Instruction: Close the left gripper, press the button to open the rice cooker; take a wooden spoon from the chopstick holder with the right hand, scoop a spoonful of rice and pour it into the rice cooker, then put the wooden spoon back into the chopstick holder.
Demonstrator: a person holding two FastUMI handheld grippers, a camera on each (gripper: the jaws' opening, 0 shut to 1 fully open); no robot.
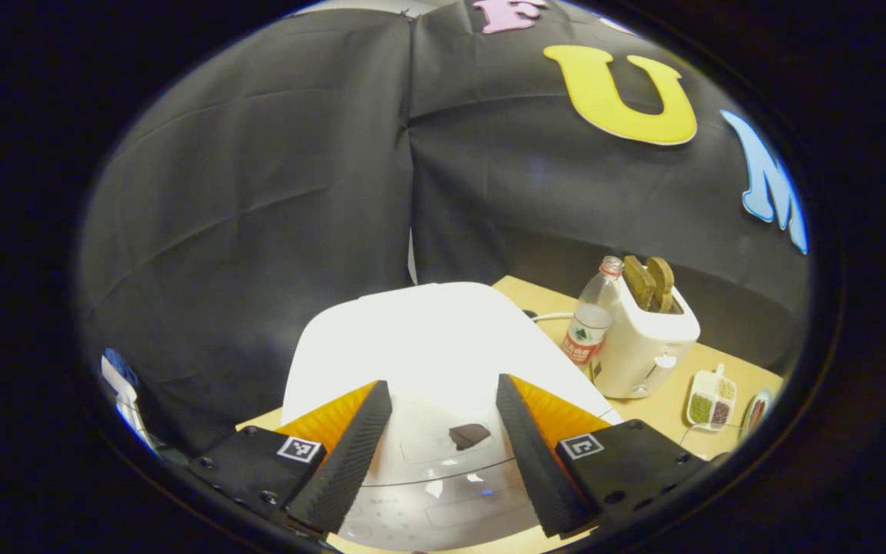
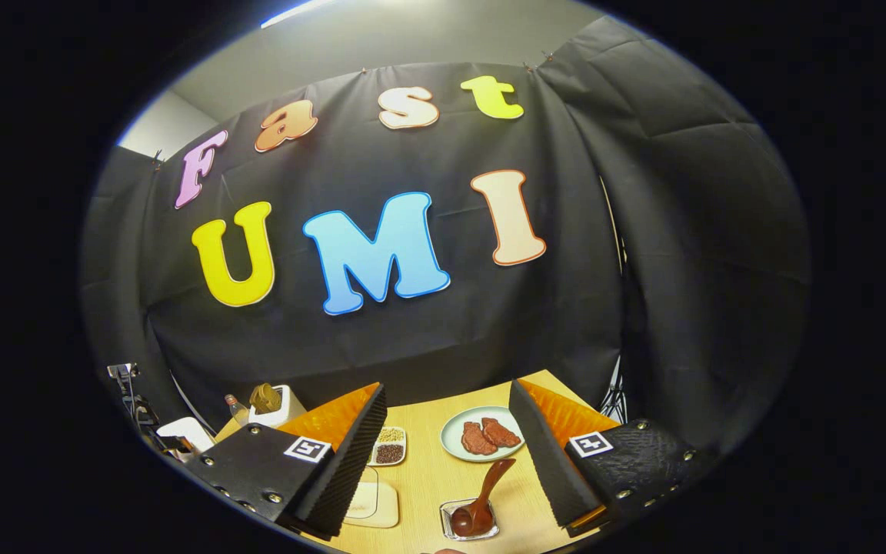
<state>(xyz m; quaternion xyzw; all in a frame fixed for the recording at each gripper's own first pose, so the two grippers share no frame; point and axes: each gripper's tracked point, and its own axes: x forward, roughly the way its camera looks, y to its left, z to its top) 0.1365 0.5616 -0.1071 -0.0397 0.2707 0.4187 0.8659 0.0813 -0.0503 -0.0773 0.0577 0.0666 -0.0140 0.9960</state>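
Rice cooker (image 1: 428, 346): white, lid down, directly ahead of the left gripper in the left gripper view; its glossy front panel sits between the two fingers, a small dark patch on the lid near the front.
Left gripper (image 1: 443, 454): fingers spread wide, one on each side of the cooker's front, pinching nothing; whether they touch the cooker cannot be told.
Right gripper (image 2: 447, 454): fingers spread apart over the wooden table (image 2: 428, 469), nothing held between them.
Wooden spoon (image 2: 481, 500): dark brown, bowl resting in a small clear square holder (image 2: 471, 520) near the bottom of the right gripper view, handle leaning up and to the right, between the right gripper's fingers but apart from both.
Plate (image 2: 483, 433): pale, round, carrying two reddish-brown pieces, just beyond the spoon.
Grain dish (image 2: 389, 446): white, divided into compartments with differently coloured grains, left of the plate; also seen at the right edge of the left gripper view.
Toaster (image 1: 643, 338): white, two brown slices standing in its slots, right of the cooker.
Bottle (image 1: 591, 319): clear plastic with a red cap, just beside the toaster, between it and the cooker.
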